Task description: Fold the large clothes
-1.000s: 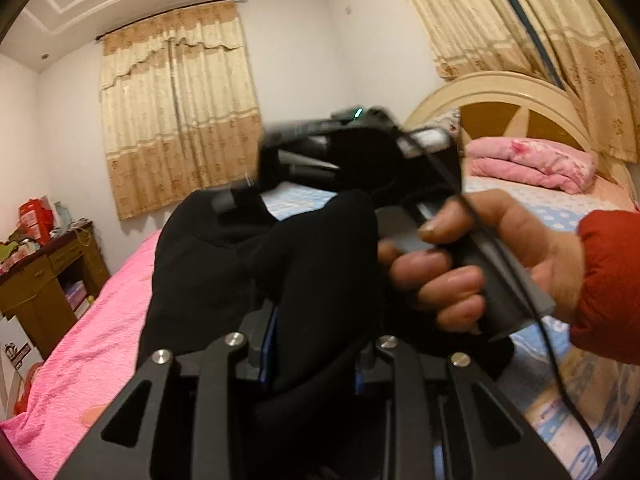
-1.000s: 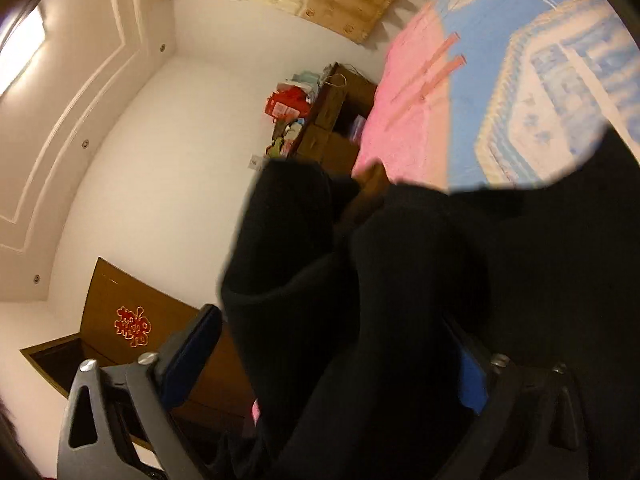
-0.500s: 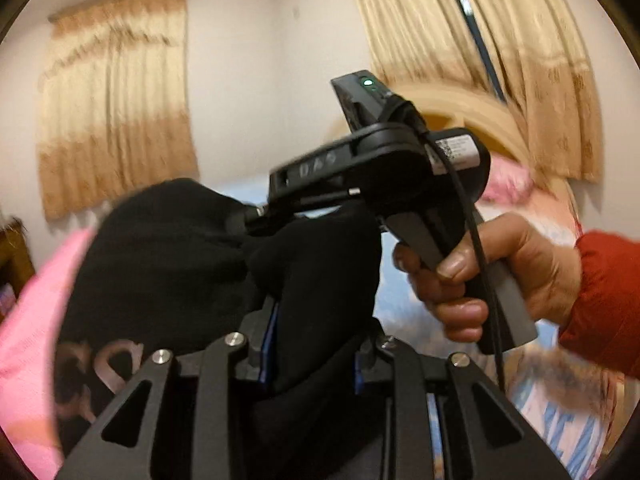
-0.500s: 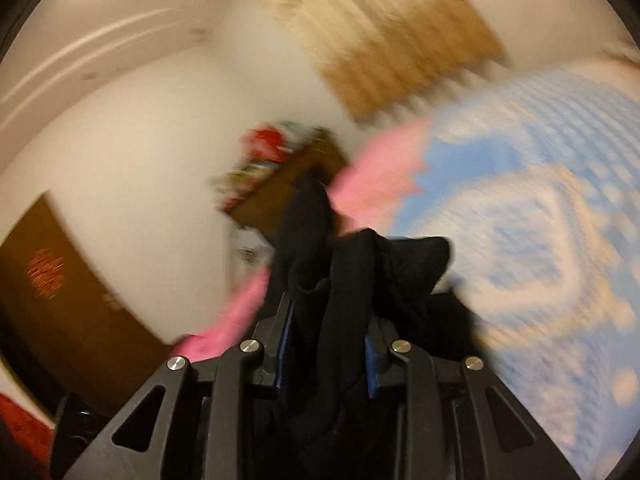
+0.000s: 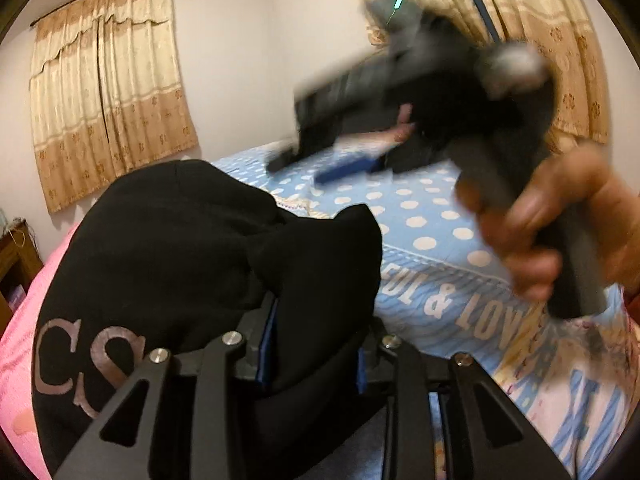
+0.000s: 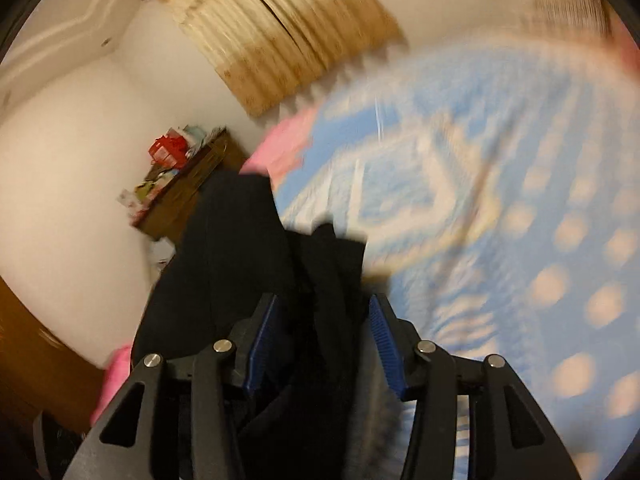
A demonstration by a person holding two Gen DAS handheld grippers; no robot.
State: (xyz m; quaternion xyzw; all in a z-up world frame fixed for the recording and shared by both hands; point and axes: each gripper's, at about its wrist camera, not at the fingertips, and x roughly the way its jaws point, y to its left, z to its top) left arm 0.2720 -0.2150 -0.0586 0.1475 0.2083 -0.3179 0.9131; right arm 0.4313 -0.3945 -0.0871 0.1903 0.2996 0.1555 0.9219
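Blue dotted bedspread [image 5: 432, 216] behind; left gripper [image 5: 316, 344] clamped on black garment [image 5: 192, 248]; right gripper [image 6: 320, 344] jaws opening, cloth between.

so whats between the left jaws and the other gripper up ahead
In the left wrist view, bunched black garment fills the left gripper, whose jaws are opening. Beyond it, only the blue polka-dot bedspread lies before the blurred right gripper, whose jaws are also opening.

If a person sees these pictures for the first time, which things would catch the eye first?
Probably the black garment first: it fills the near left of the left wrist view, bunched between the left gripper pads over the blue dotted bedspread. Next, the blurred right gripper at upper right, its jaws opening. Beige curtains hang behind.
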